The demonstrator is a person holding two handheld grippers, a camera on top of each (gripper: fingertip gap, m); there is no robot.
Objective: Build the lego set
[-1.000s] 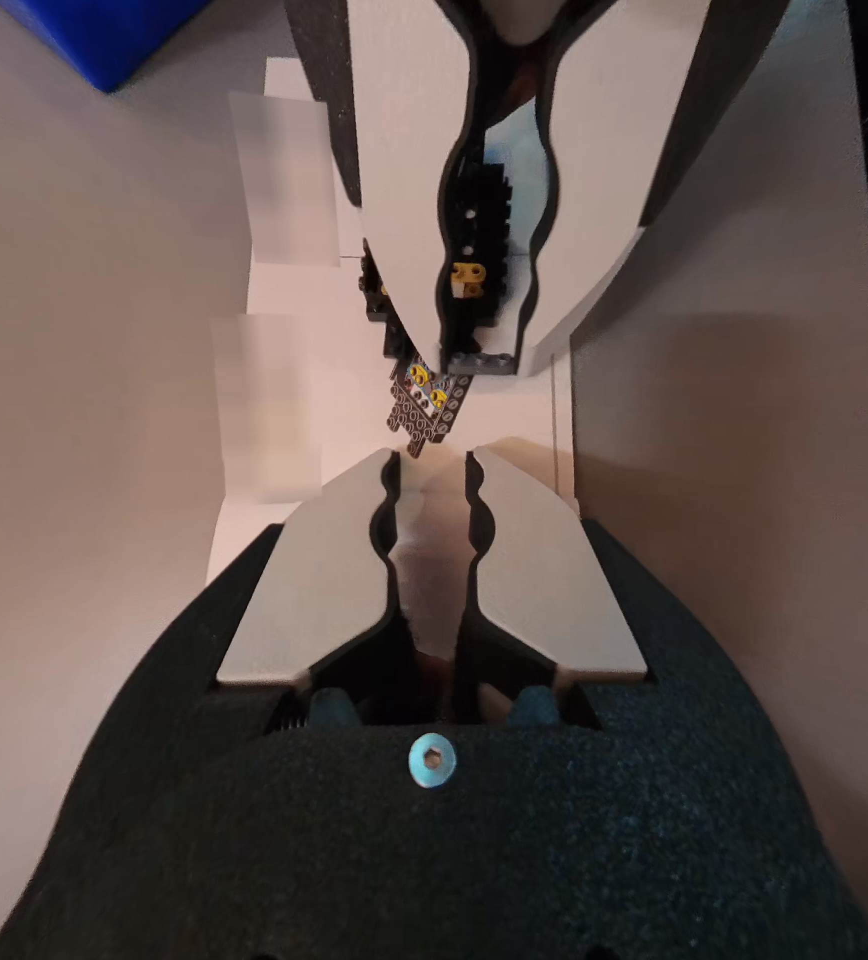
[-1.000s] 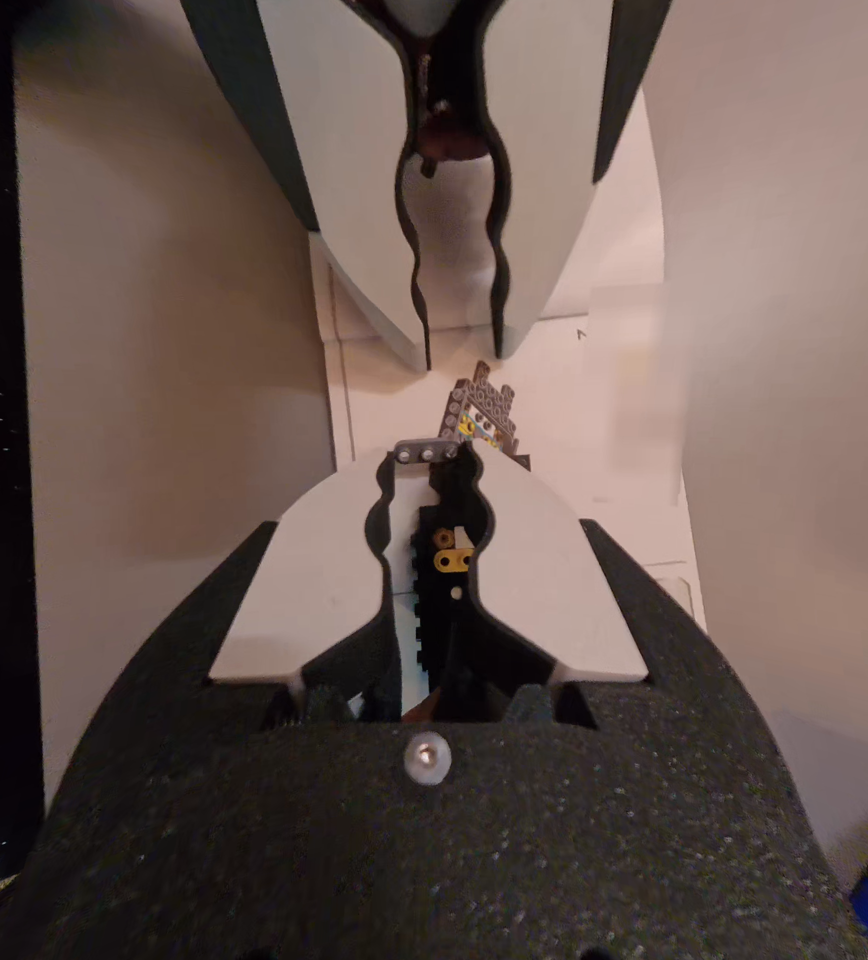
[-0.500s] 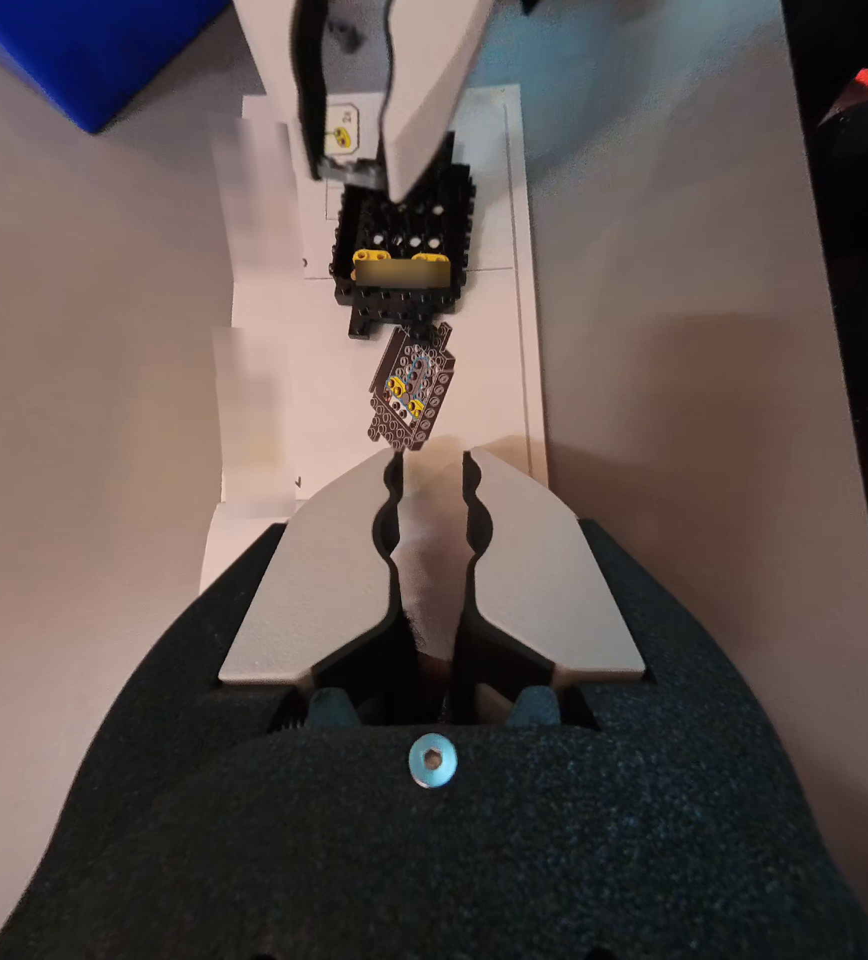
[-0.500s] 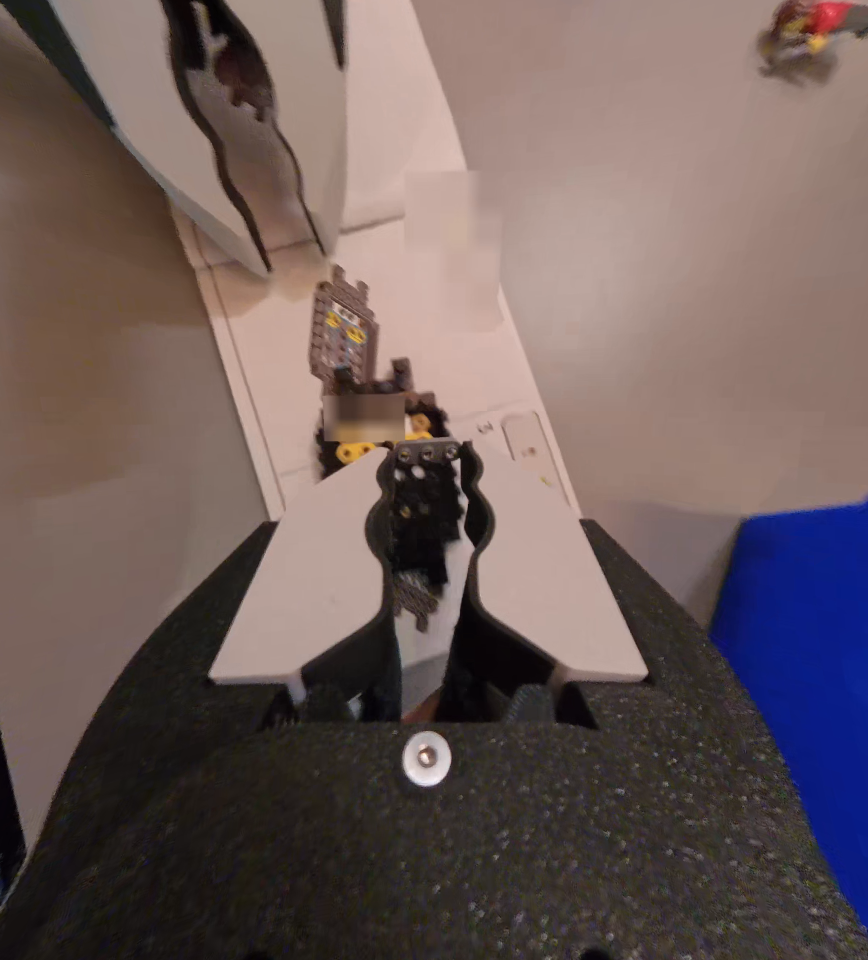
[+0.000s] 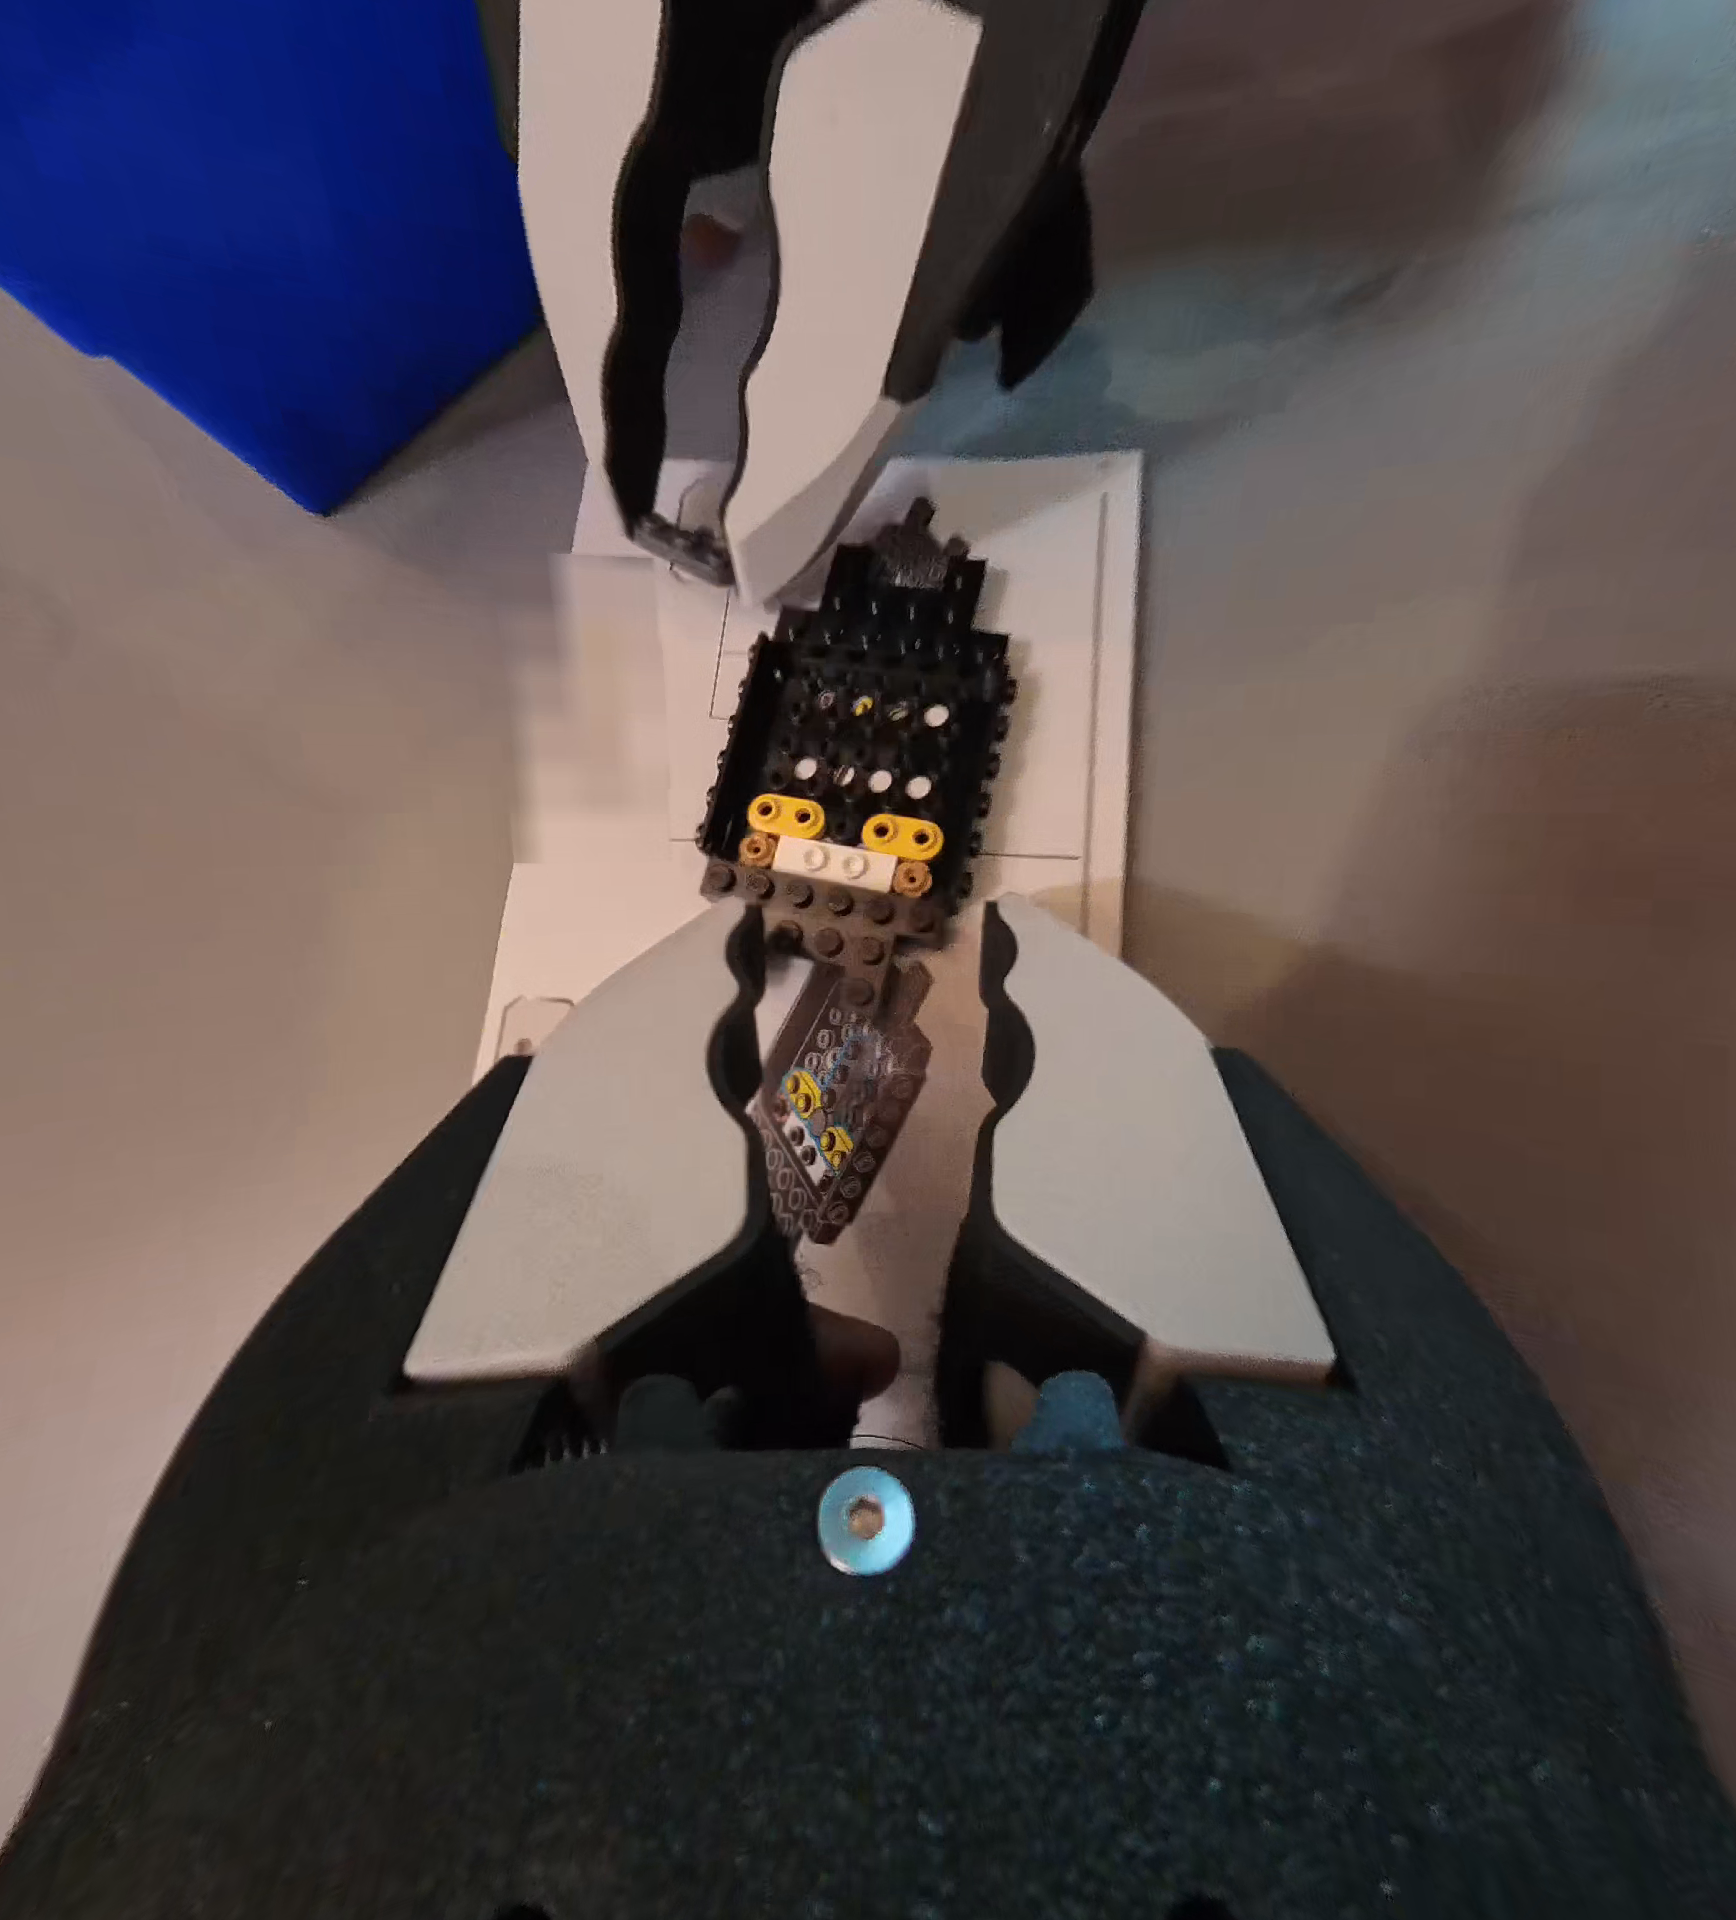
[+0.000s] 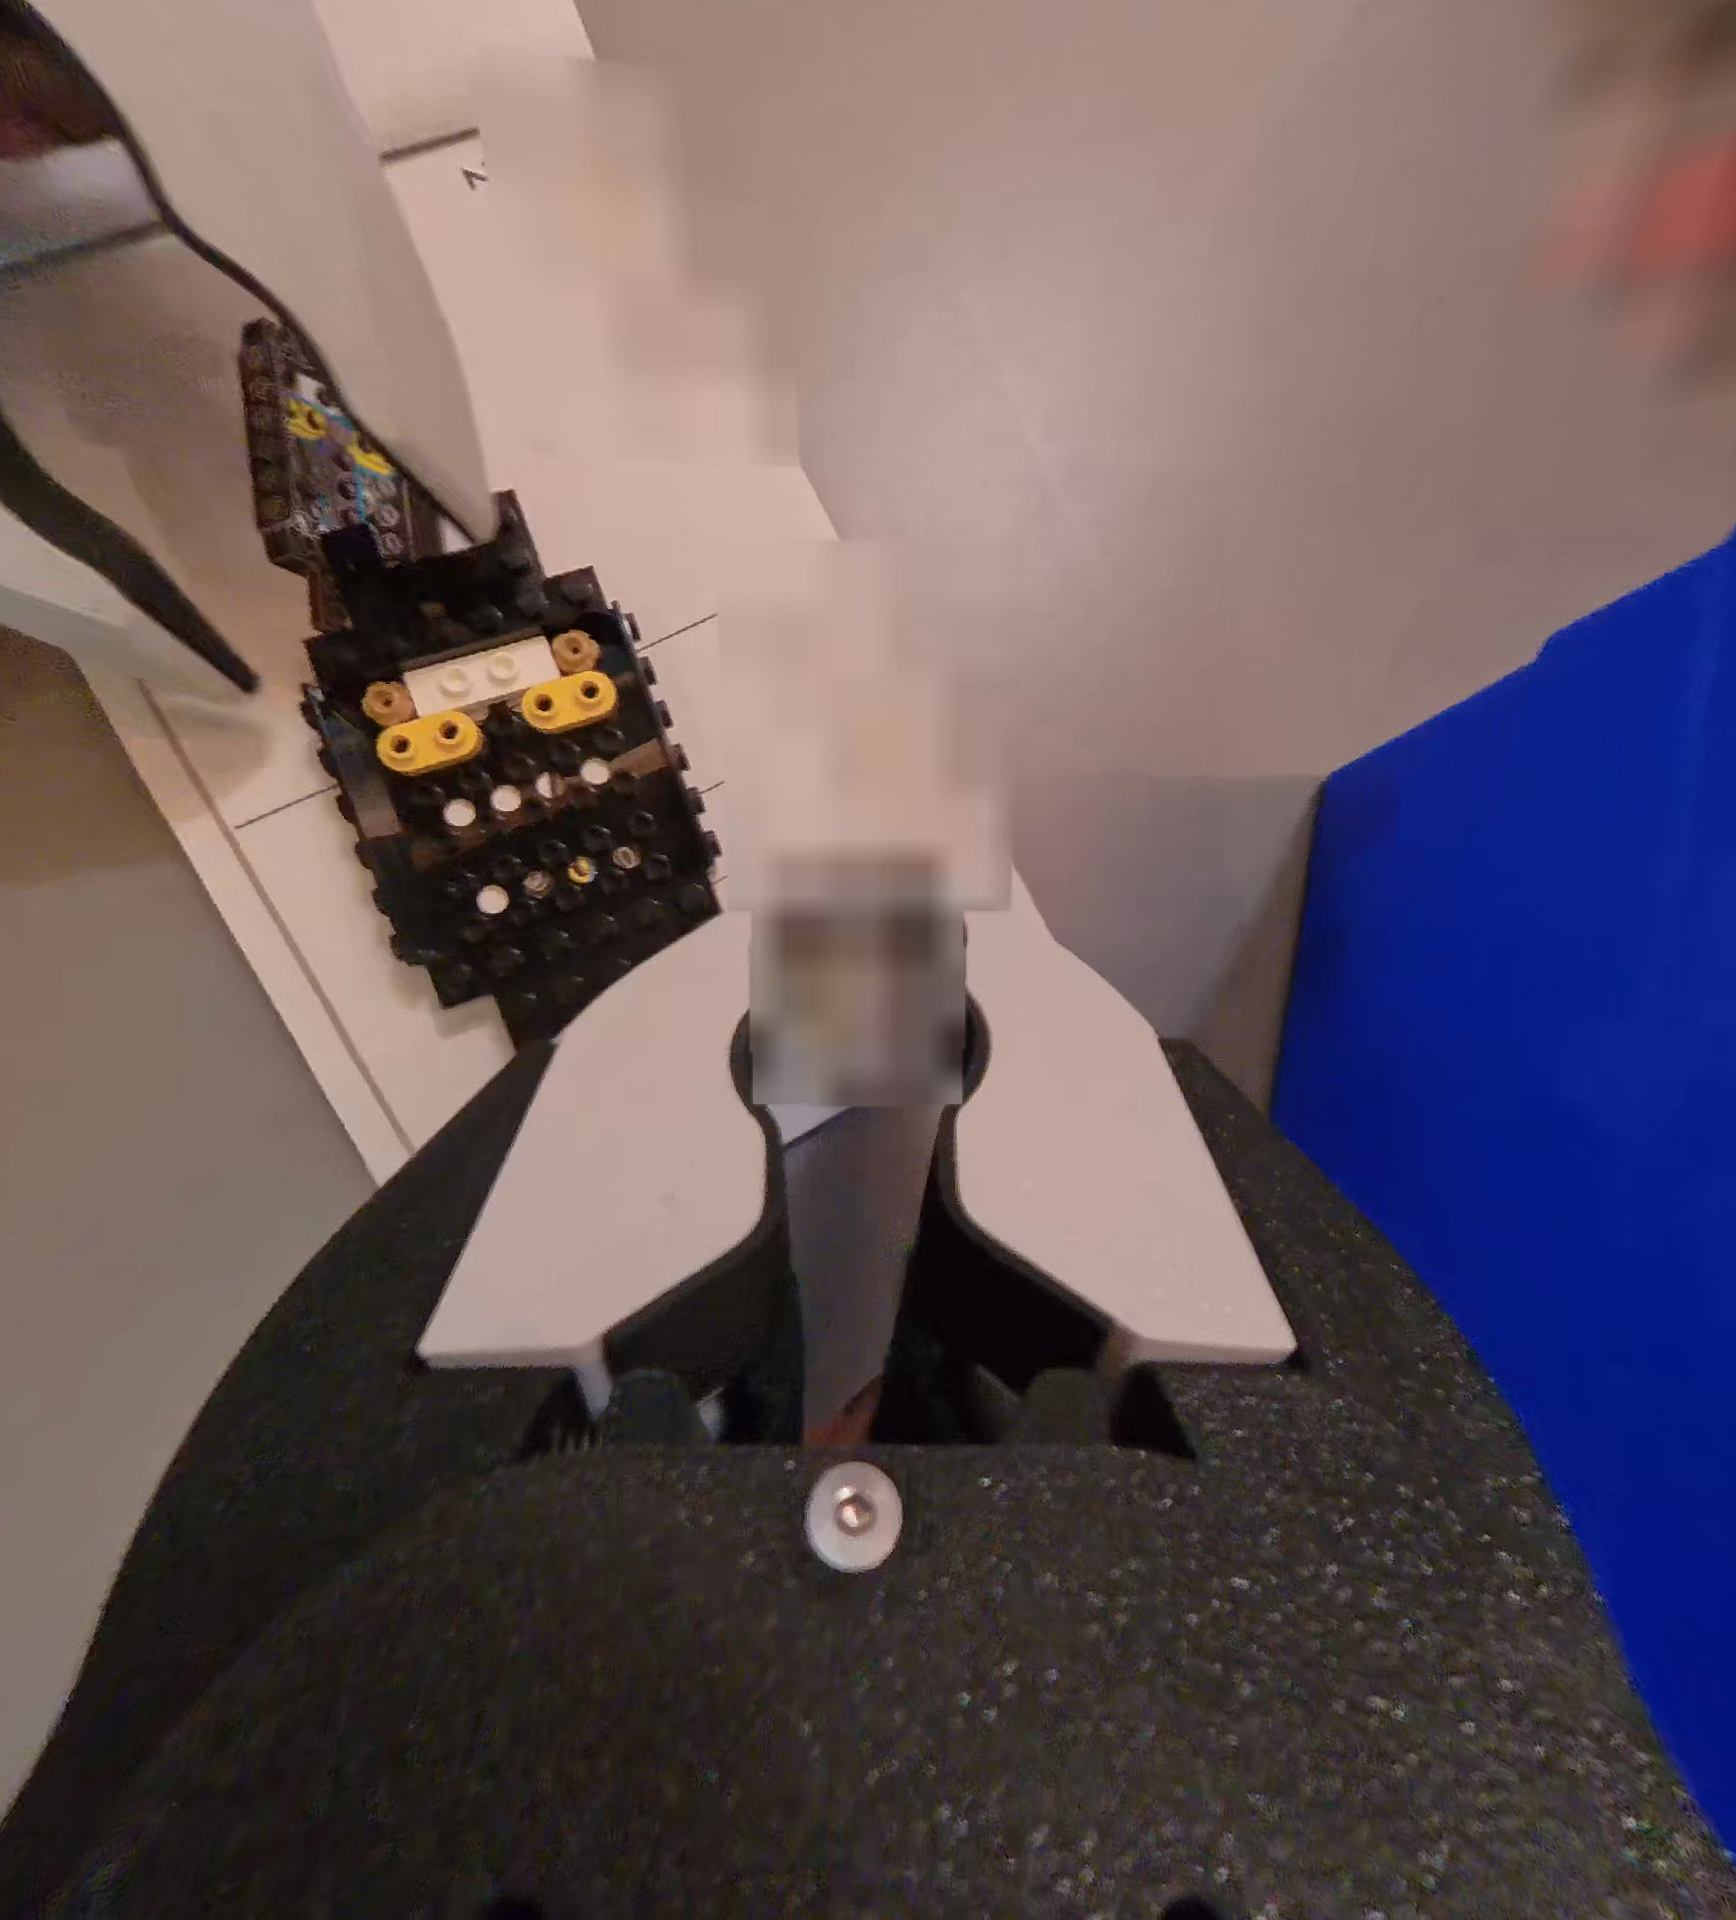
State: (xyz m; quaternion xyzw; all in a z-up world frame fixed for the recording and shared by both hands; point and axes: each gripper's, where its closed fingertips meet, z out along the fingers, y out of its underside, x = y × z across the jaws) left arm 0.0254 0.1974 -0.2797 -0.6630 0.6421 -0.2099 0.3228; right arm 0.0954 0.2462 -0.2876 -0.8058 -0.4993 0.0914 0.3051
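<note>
Black brick build (image 5: 859, 748) lying flat on a white printed sheet (image 5: 1113, 675), studs up. Open tray shape with a row of holes in the floor. Two yellow pieces (image 5: 786, 812) and one white piece (image 5: 833, 860) near the end that faces the left tongs.

Long axis from 12 to 6 o'clock in the left wrist view, so almost in line with the fingers of the left tongs (image 5: 864, 920). Narrow dark end of the build just between these fingertips. Left tongs apart, with a clear gap on each side of the bricks, so no pressing and nothing clamped. Under the same tongs, at 6 o'clock from the build, a printed drawing (image 5: 843, 1112) of a brick model on the sheet.

Right tongs (image 5: 687, 540) at about 11 o'clock from the build, just beside its far corner and coming from the opposite side. Closed on a small grey plate (image 5: 682, 542) at the very tips. Contact between the plate and the build not possible to tell. In the right wrist view the own fingertips hidden behind a blurred patch.

Left tongs the nearer of the two – the build reaches into their opening, while the right ones stay off to the side.

Sheet on a plain pale desk (image 5: 220, 831). Blue box (image 5: 199, 208) at 10 o'clock, well apart from the build. Dim, warm light; dark strip at the far right edge.
</note>
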